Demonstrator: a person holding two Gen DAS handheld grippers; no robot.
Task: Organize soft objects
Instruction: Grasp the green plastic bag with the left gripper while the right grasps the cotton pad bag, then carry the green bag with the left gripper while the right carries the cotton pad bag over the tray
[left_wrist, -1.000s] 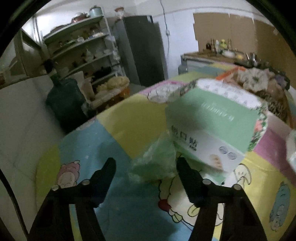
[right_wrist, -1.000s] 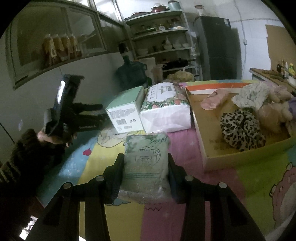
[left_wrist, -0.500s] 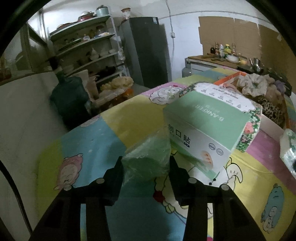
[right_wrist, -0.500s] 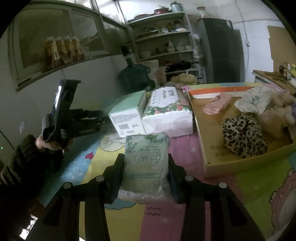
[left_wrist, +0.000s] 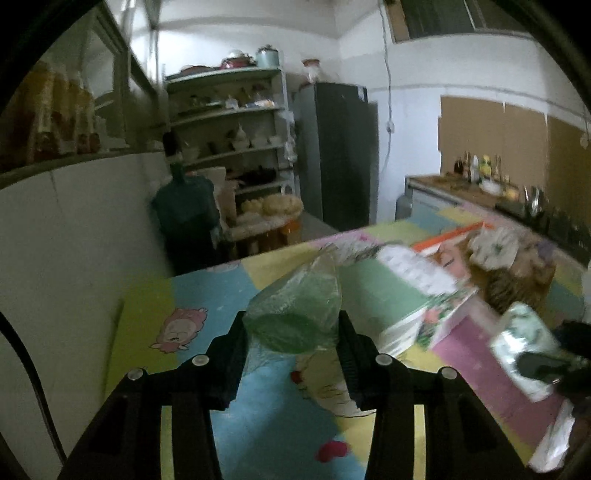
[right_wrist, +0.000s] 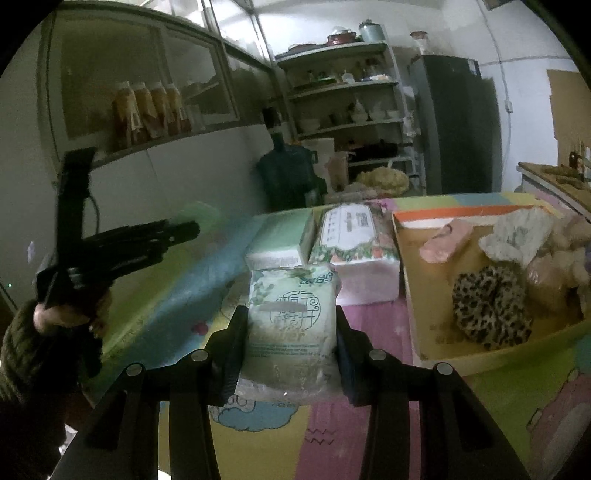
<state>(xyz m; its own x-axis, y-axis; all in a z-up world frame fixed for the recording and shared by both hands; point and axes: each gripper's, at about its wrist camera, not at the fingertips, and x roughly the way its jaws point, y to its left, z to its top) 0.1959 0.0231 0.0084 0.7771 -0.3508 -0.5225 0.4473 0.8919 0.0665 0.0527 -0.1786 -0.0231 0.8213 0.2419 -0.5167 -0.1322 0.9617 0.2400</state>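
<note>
My left gripper (left_wrist: 291, 325) is shut on a crumpled green plastic bag (left_wrist: 299, 310) and holds it above the cartoon-print table. My right gripper (right_wrist: 290, 328) is shut on a green tissue pack (right_wrist: 291, 325), lifted over the table; that pack also shows at the right in the left wrist view (left_wrist: 524, 350). A green box (right_wrist: 280, 240) and a floral tissue pack (right_wrist: 354, 240) lie side by side on the table. An orange-rimmed cardboard tray (right_wrist: 413, 302) holds a leopard scrunchie (right_wrist: 487, 306), a pink item (right_wrist: 447, 240) and other soft things.
The left gripper and the hand holding it show at the left in the right wrist view (right_wrist: 122, 247). Behind the table stand a water jug (right_wrist: 288, 177), shelves (right_wrist: 347, 96) and a dark fridge (right_wrist: 454, 125). A counter with bottles (left_wrist: 480, 173) runs along the right wall.
My left gripper closed on the green bag and lifted it up and away from the green box. My right gripper kept its hold on the tissue pack and rose a little.
</note>
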